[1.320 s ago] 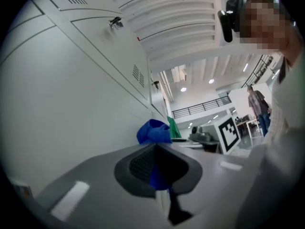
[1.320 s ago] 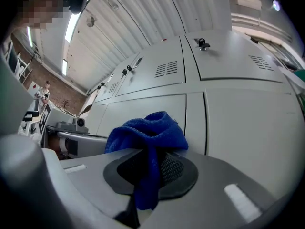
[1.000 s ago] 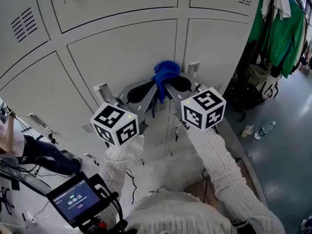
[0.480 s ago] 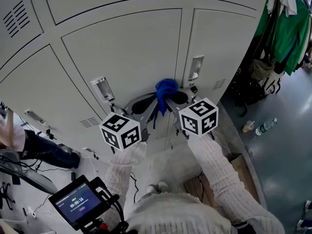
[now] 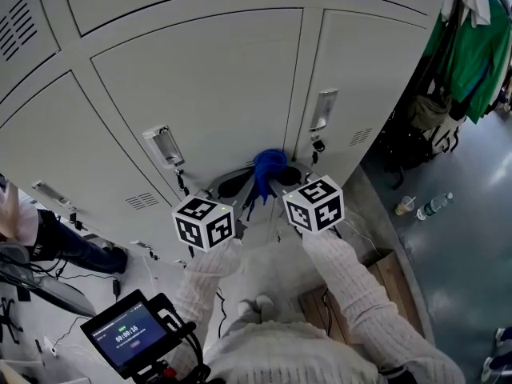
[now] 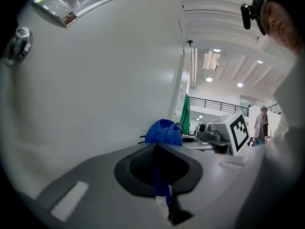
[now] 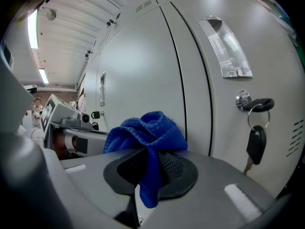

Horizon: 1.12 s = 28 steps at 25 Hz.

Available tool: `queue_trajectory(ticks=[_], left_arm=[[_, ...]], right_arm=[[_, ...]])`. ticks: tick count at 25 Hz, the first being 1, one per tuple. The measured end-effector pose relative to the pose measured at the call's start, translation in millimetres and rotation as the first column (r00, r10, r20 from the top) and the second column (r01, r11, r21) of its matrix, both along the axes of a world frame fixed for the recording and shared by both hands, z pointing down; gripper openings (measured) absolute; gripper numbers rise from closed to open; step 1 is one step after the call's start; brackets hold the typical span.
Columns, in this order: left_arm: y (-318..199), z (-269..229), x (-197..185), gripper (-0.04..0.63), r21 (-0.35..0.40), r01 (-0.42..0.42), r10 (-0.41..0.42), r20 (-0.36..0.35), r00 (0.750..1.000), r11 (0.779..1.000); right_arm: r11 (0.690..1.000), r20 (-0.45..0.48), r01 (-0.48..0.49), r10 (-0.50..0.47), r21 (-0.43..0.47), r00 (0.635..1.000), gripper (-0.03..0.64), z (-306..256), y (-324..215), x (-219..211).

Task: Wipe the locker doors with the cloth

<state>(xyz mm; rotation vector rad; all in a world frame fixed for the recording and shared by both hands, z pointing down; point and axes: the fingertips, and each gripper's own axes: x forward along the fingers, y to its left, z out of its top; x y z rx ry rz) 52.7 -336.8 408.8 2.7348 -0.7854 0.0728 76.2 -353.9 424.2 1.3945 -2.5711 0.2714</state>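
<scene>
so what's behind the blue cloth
A grey locker door fills the view behind it. The cloth covers the patch directly behind, so whether it touches the door can't be seen.

Blue cloth [image 5: 268, 166], pale grey locker doors [image 5: 200, 82], green hanging clothes [image 5: 480, 46], cream knitted sleeves [image 5: 352, 286]
</scene>
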Motion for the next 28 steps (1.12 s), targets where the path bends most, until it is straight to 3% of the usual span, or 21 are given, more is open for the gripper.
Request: queue_trajectory(ticks=[12, 24, 28], left_arm=[[7, 47, -4, 0.006, -0.107, -0.012, 0.017, 0.050, 0.999, 0.994], [10, 41, -10, 0.007, -0.089, 0.000, 0.006, 0.068, 0.998, 0.996], [26, 24, -18, 0.007, -0.059, 0.012, -0.010, 0.030, 1.000, 0.998]], right_arm=[[0.993, -0.010, -0.018, 0.017, -0.118, 1.000, 0.049, 48, 0, 0], [0.991, -0.056, -0.047, 0.040, -0.126, 0.998, 0.051, 49, 4, 0], [0.997, -0.015, -0.028, 0.027, -0.076, 1.000, 0.051, 30, 22, -12]])
